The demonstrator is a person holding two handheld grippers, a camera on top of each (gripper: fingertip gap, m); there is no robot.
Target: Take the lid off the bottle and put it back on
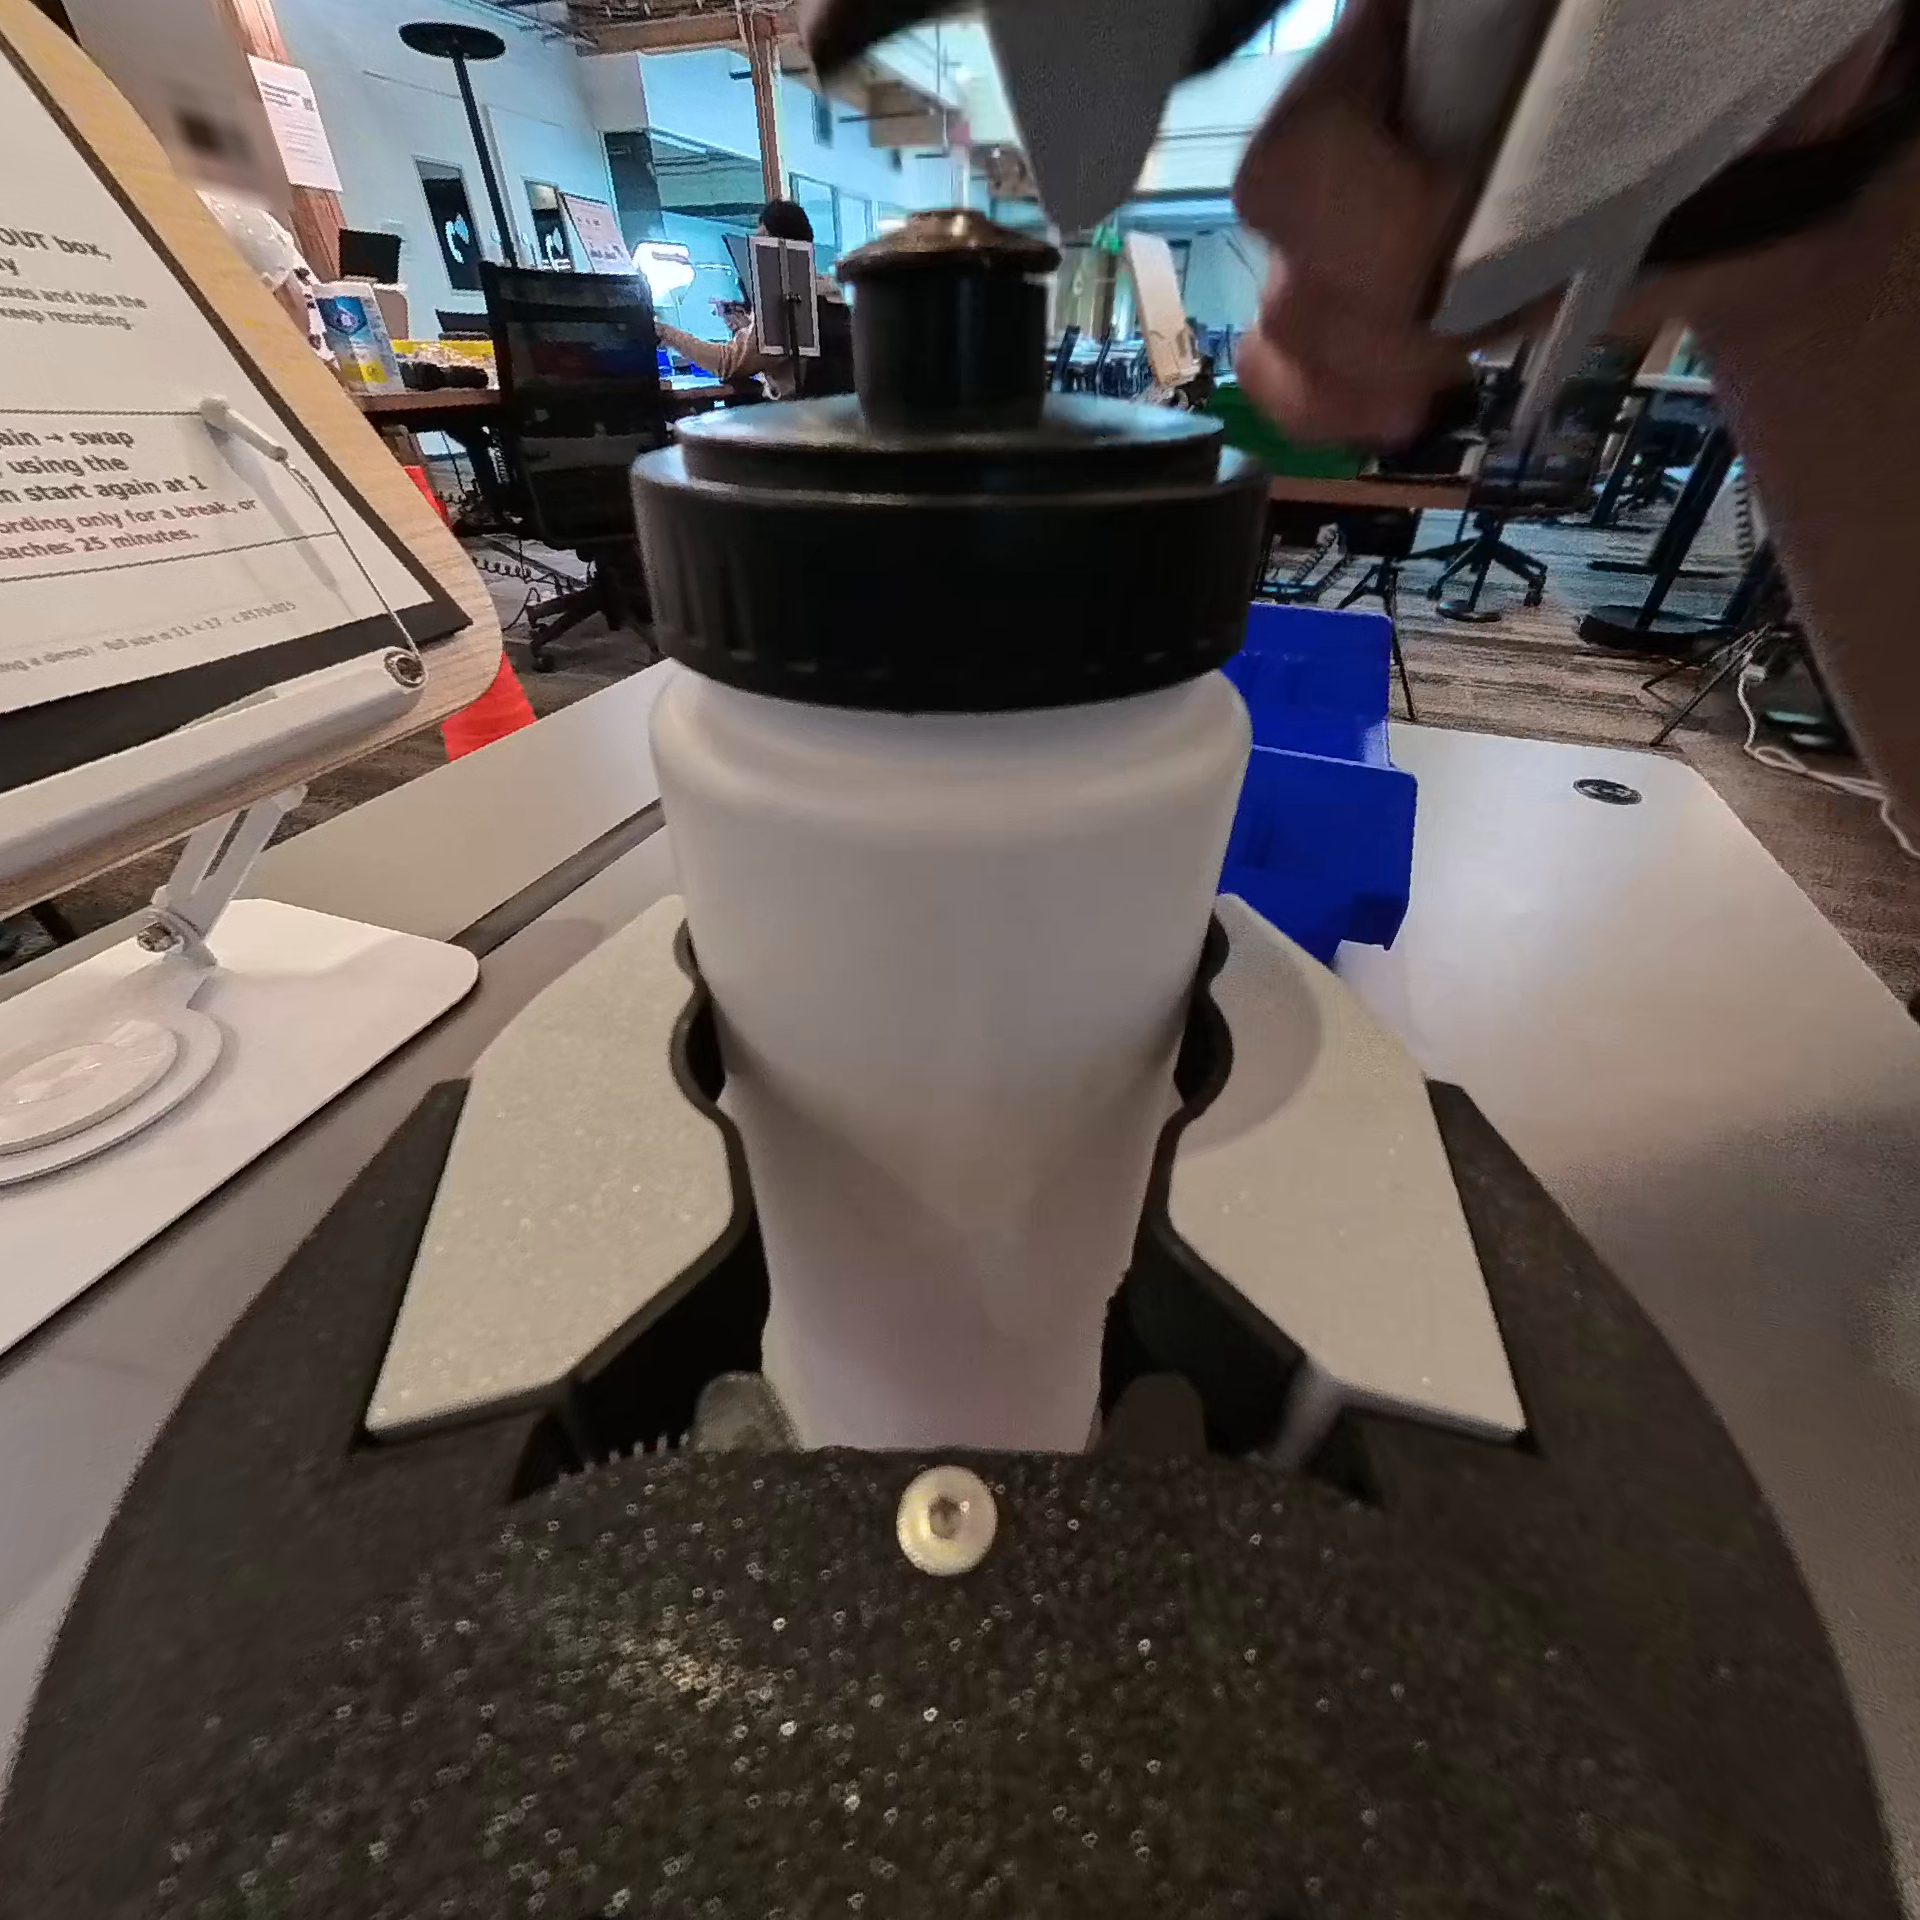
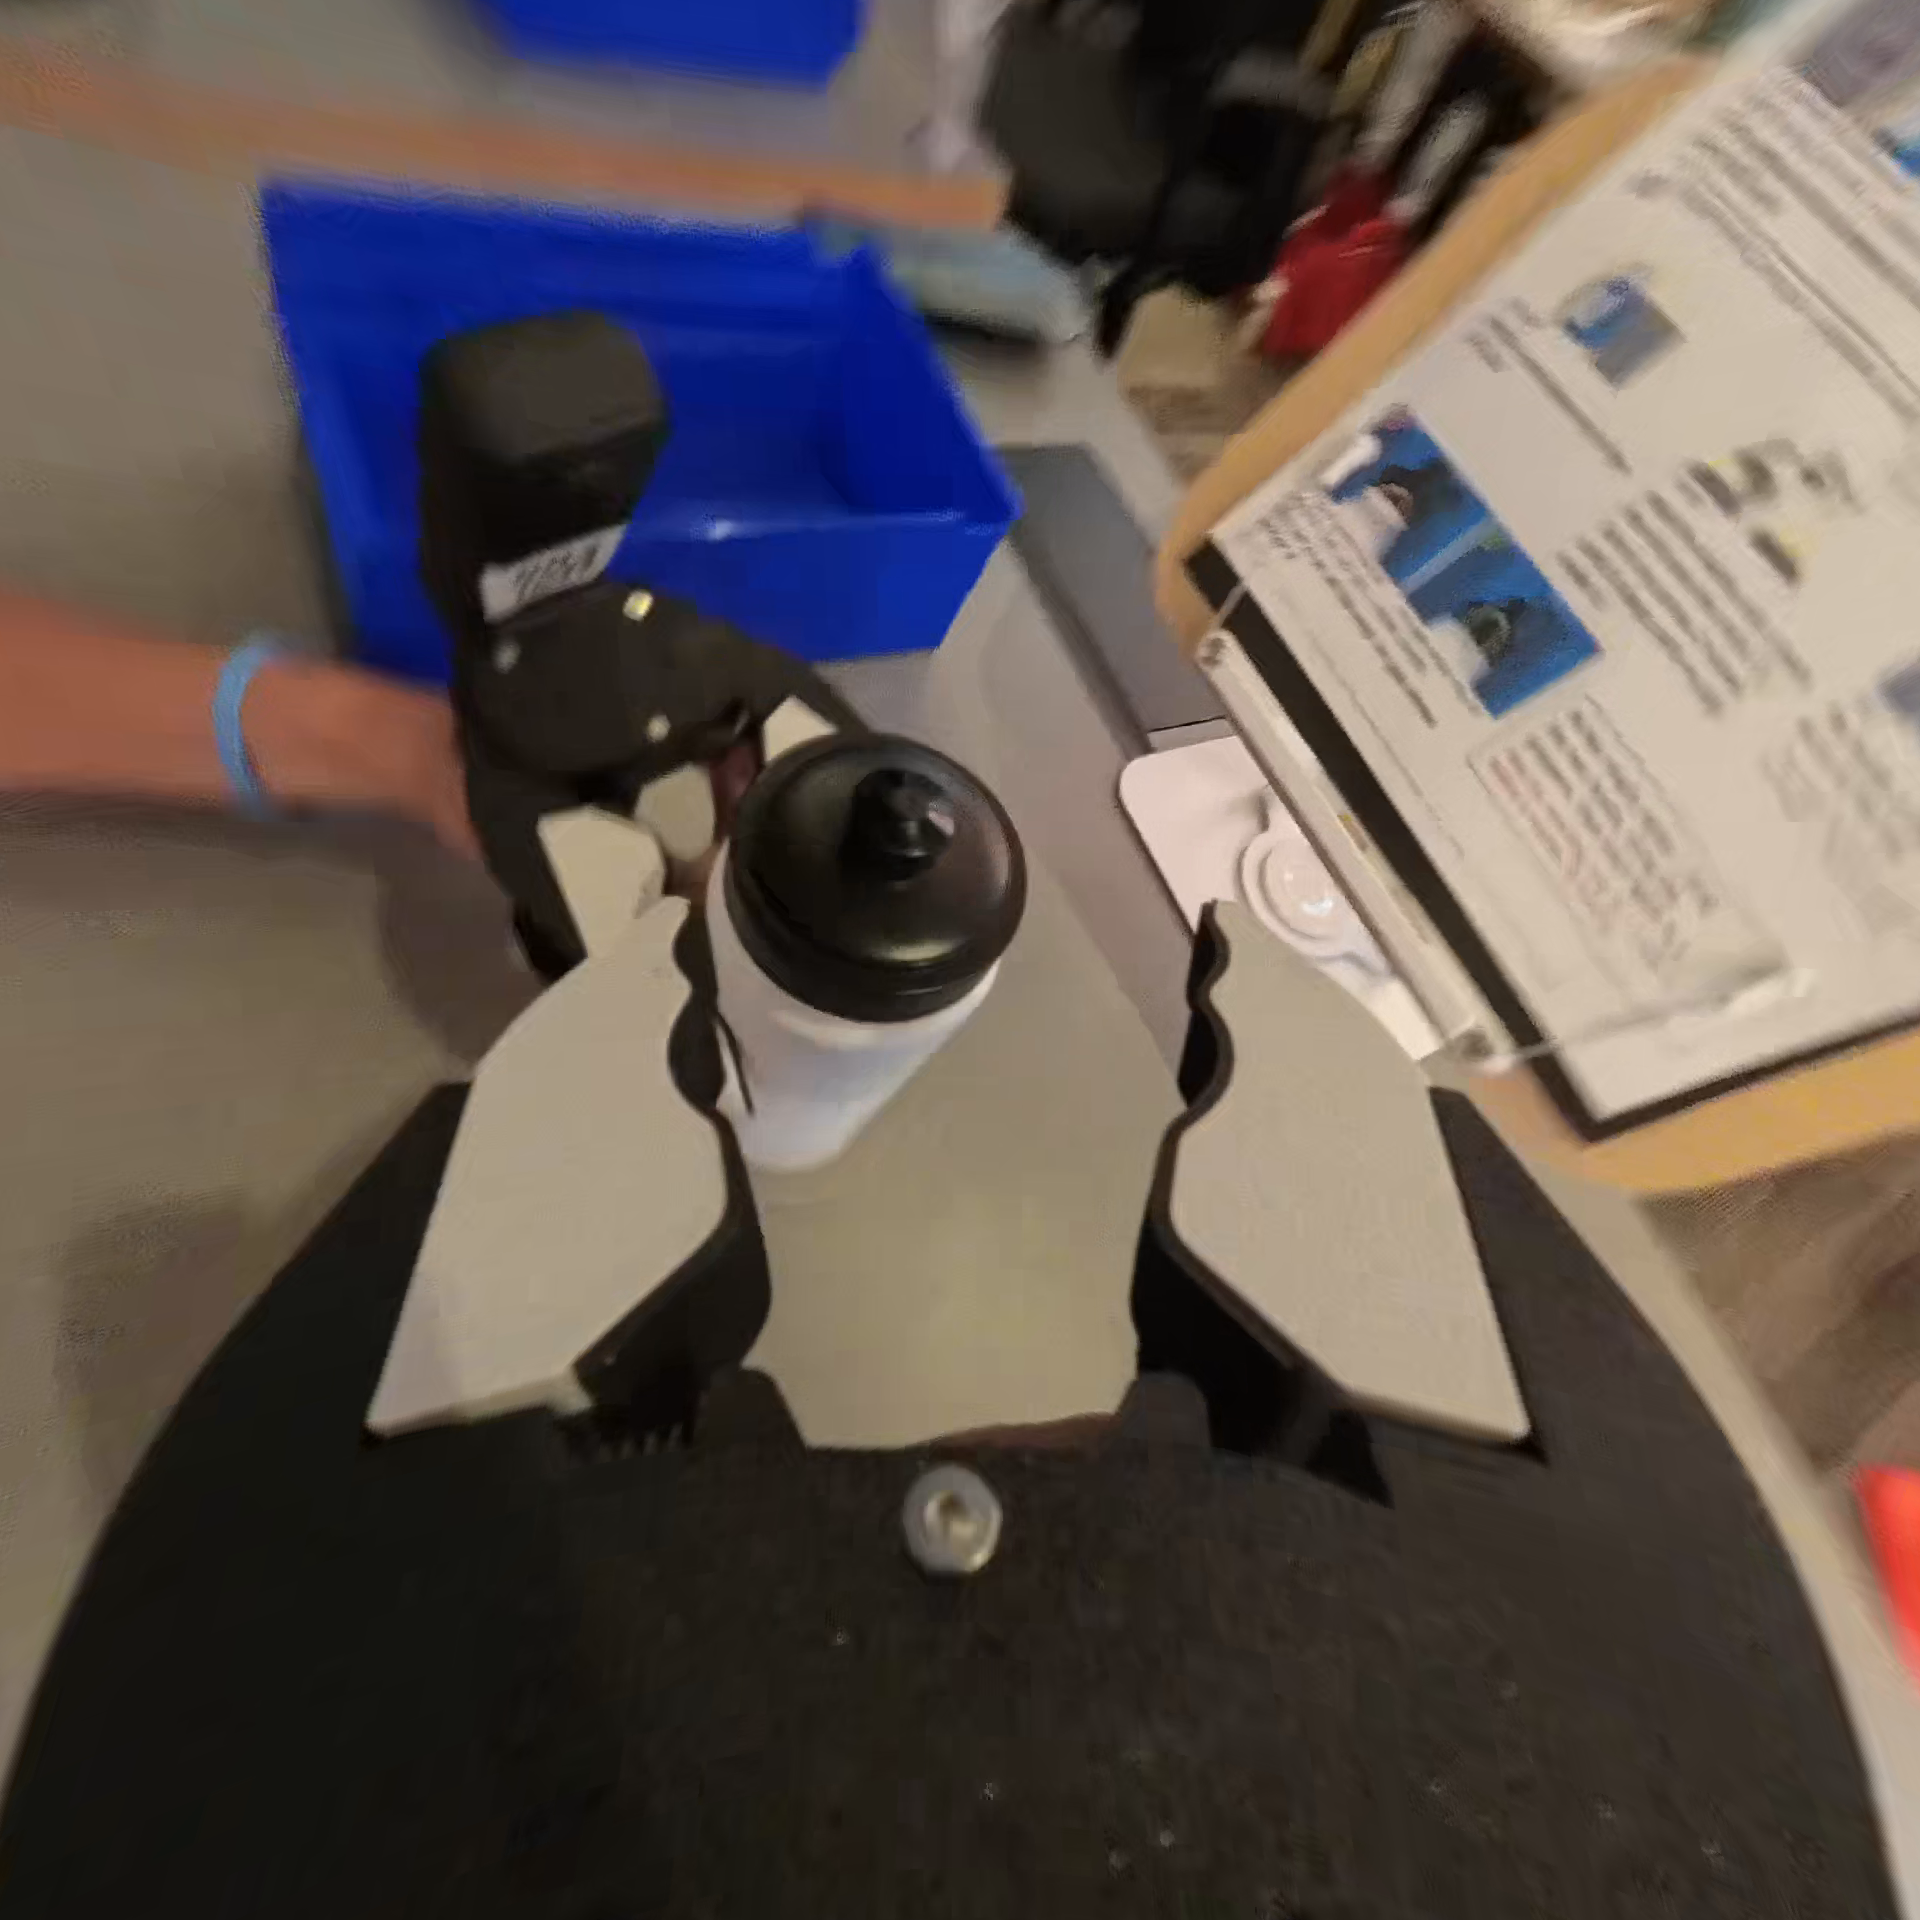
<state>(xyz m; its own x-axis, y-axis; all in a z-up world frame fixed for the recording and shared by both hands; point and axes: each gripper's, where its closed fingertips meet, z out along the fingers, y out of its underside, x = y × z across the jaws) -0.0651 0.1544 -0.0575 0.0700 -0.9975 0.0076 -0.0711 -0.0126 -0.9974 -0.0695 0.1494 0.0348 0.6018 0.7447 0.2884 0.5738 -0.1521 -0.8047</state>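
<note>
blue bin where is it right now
The blue bin sits on the table just behind and to the right of the white bottle in the left wrist view, and upper left in the right wrist view.

Grainy black claw (image 2: pixel 945 1039) body, pale grey notched fingers (image 2: pixel 582 1143), silver centre screw, blue wristband (image 2: pixel 239 717)

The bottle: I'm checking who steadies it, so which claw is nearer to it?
Left. The left claw straddles the white bottle low on its body, fingers at both sides. The right claw hovers open above the black lid, touching nothing.
</note>
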